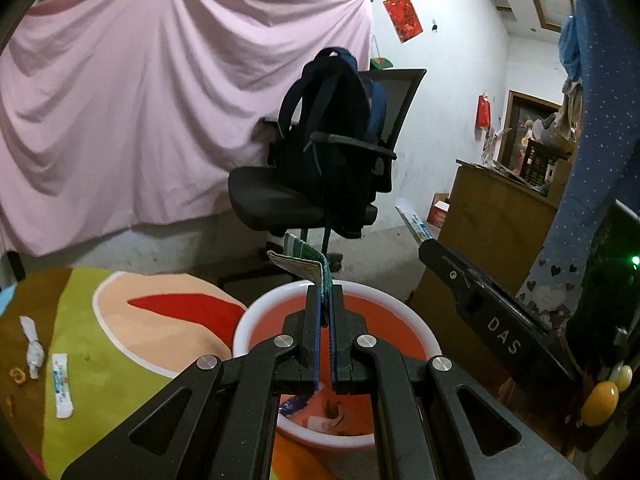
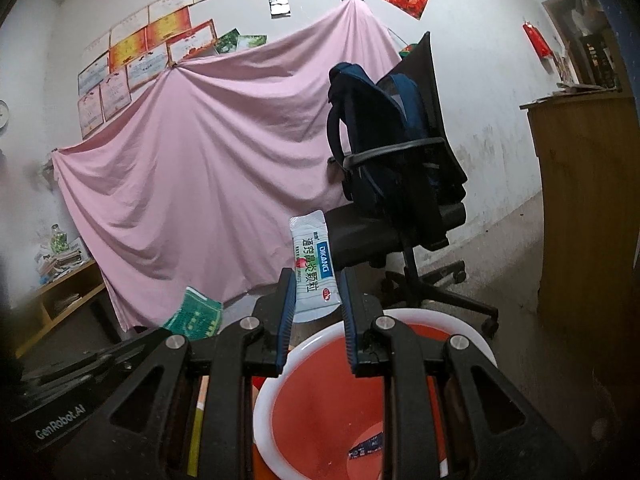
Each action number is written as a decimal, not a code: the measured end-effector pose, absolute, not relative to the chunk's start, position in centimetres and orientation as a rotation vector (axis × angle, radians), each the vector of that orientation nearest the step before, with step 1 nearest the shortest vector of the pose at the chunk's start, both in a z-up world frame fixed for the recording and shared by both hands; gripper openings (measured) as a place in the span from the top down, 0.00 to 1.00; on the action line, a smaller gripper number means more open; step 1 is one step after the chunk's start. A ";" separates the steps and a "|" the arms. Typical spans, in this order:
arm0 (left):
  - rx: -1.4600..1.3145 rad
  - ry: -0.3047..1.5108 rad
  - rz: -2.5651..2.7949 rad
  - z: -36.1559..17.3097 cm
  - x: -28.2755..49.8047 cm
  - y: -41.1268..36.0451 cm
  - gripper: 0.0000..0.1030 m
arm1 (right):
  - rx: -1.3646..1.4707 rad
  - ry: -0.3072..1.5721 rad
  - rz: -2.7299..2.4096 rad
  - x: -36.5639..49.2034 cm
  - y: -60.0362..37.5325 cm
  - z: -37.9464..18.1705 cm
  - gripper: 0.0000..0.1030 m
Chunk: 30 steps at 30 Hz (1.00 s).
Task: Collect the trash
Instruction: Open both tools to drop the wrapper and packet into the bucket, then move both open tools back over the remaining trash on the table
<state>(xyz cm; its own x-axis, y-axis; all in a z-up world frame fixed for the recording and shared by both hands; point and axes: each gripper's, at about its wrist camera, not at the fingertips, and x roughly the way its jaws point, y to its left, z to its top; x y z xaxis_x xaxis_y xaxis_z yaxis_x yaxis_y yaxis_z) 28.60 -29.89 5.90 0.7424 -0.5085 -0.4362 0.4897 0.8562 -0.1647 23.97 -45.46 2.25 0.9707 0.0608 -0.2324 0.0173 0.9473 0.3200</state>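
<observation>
Pink sheeting (image 1: 132,120) covers the far wall, and a black office chair (image 1: 280,196) with a dark backpack (image 1: 332,128) on its seat stands in front of it on the concrete floor. Closer in sits a red basin (image 1: 384,312) with a white rim, beside a surface spread with a multicoloured cloth (image 1: 120,320).

Left gripper (image 1: 325,308): fingers pressed together, pinching a green-and-white wrapper (image 1: 304,264) by its lower edge. The wrapper sticks up and to the left of the fingertips, above the basin's far rim.

Right gripper (image 2: 316,300): fingers partly spread, holding a white sachet (image 2: 314,272) with blue and green print between the blue pads. The sachet stands upright — its top projects well past the fingertips. In the right wrist view the red basin (image 2: 320,400) lies directly below this gripper, with scraps of packaging already in its bottom; the left gripper's green wrapper (image 2: 196,314) shows at the left.

Remaining items on the cloth, seen in the left wrist view:
- a twisted white paper scrap (image 1: 32,348)
- a flat white sachet (image 1: 62,384) with blue print, just beside it
- a small orange-yellow piece (image 1: 18,374) near the left edge — too small to identify.
</observation>
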 end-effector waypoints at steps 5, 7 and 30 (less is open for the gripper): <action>-0.074 0.536 -0.541 5.4 30.0 -30.0 0.98 | 0.320 0.268 0.025 24.2 -45.4 2.0 0.48; -0.078 0.552 -0.538 5.3 30.4 -29.9 0.96 | 0.319 0.271 0.023 24.3 -45.4 1.9 0.48; -0.103 0.442 -0.378 7.3 28.0 -22.7 0.64 | 0.258 0.225 0.062 24.2 -43.3 3.1 0.46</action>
